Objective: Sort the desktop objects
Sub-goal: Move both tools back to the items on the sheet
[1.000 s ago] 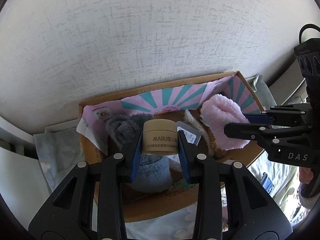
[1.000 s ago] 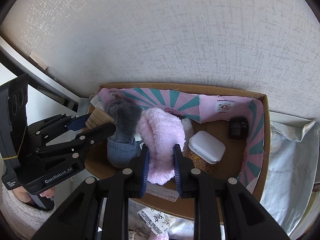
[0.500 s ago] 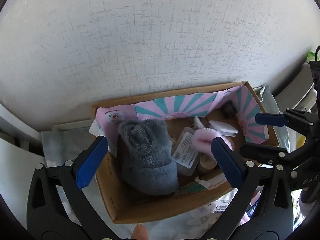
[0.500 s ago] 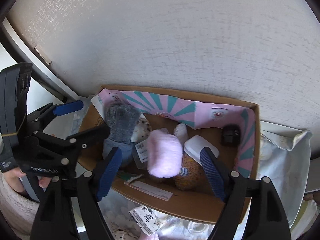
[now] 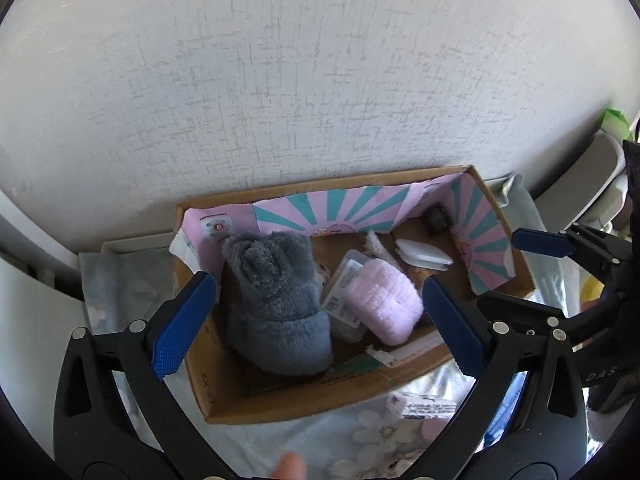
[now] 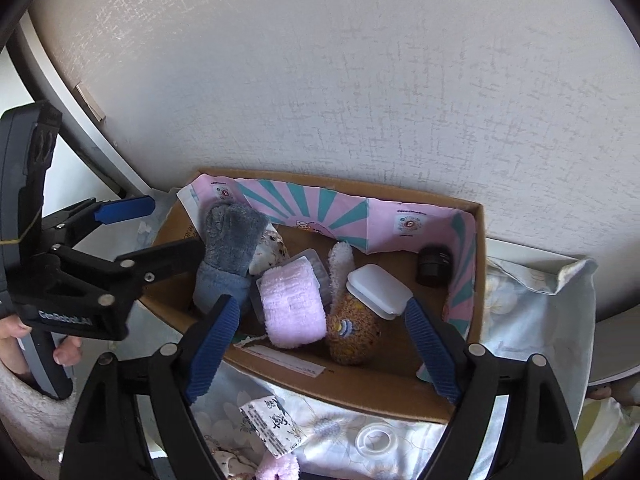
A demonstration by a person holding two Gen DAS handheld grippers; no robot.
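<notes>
- Left tongs [image 5: 320, 320] stand wide over the box [image 5: 224, 392], nothing pressed between the blue pads [image 5: 182, 320].
- Right tongs [image 6: 320, 342] are opening, pads clear of everything; the pink sock [image 6: 292, 308] lies in the box between them, untouched.
- Just beyond the left tongs lies a grey sock [image 5: 276, 300], its toe against the box's striped lining [image 5: 340, 208].
- Beside the pink sock, toward the right tongs' far pad, a white case [image 6: 380, 290] rests on a brown speckled pouch [image 6: 352, 336].
- Farther off, a black jar [image 6: 434, 266] sits in the box's back corner.
- Nearer than the box, below the right tongs, a printed packet [image 6: 272, 426] and a clear ring [image 6: 374, 440] lie on floral cloth [image 6: 532, 320].
</notes>
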